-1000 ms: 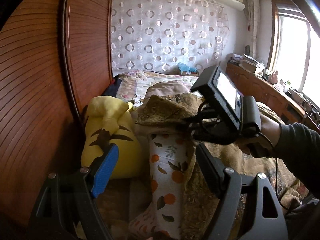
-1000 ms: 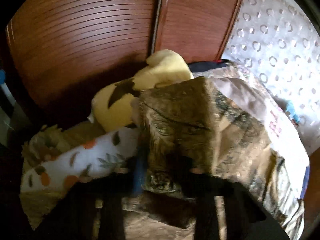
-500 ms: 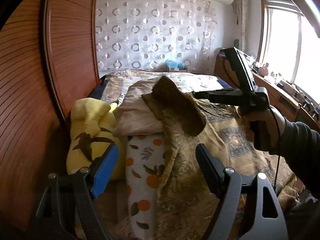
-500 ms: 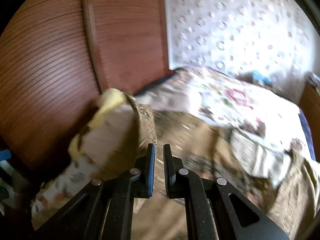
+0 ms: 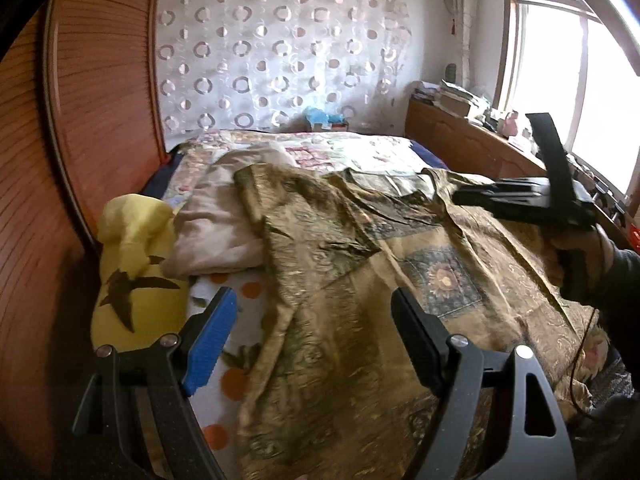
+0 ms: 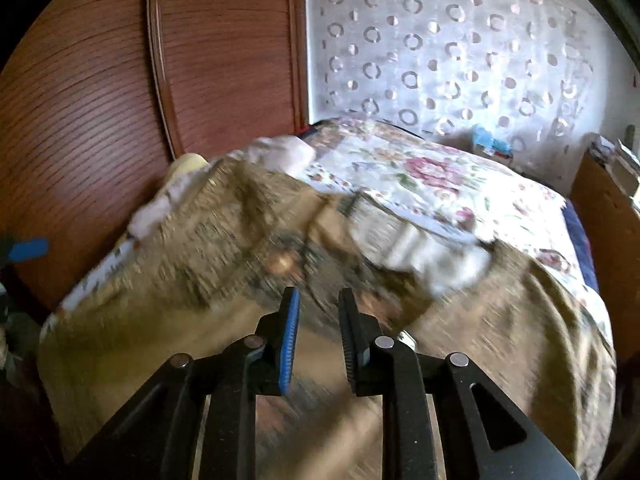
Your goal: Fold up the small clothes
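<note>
The left claw (image 5: 312,336) hangs wide open over the bed (image 5: 360,152), nothing between its jaws. Just beyond and below it lies the gold cloth (image 5: 340,280), a patterned brocade piece spread loosely across the bed, its near edge passing under the gap between the jaws. To the left of the claw sits a yellow cushion (image 5: 132,264) with a dark bird shape, and beside that a white sheet with orange dots (image 5: 240,292), partly under the cloth. A beige bundle (image 5: 224,224) rests further ahead on the left.

The right claw (image 6: 318,336) shows a narrow gap that is widening; its jaws are released, with nothing gripped between them. The gold cloth (image 6: 200,264) lies ahead and below it, blurred. In the left view the right claw (image 5: 464,198) is seen off to the right, above the cloth's far edge, held by a hand (image 5: 576,256) in a dark sleeve.
</note>
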Action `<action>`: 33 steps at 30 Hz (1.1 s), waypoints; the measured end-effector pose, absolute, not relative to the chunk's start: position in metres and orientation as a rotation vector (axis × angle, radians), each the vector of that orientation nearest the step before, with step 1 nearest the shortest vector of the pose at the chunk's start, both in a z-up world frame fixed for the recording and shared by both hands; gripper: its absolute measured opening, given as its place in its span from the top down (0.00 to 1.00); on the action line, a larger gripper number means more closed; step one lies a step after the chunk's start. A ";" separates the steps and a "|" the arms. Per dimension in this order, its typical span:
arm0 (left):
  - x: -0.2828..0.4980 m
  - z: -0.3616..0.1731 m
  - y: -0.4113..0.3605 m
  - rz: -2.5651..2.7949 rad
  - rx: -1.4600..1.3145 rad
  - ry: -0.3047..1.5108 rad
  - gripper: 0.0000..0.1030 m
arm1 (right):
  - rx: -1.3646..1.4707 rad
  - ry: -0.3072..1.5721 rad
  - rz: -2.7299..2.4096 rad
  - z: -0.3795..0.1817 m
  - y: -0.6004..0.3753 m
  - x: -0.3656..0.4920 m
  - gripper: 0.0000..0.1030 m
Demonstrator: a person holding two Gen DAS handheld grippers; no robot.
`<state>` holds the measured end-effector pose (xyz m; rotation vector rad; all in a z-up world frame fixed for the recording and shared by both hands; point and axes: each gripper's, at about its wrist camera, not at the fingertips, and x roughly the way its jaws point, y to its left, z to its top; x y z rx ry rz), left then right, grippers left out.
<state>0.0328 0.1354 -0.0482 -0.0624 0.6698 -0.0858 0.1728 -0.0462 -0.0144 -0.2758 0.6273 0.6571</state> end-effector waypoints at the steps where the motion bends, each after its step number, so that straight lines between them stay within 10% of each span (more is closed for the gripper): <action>1: 0.038 -0.051 0.131 -0.092 -0.059 0.679 0.23 | -0.286 0.630 0.645 -0.019 -0.051 0.169 0.80; 26: 0.166 -0.070 0.162 -0.049 -0.083 0.791 0.23 | -0.293 0.746 0.469 -0.076 -0.147 0.165 0.78; 33: 0.211 -0.075 0.184 -0.027 -0.100 0.848 0.52 | -0.250 0.760 0.474 -0.075 -0.156 0.171 0.72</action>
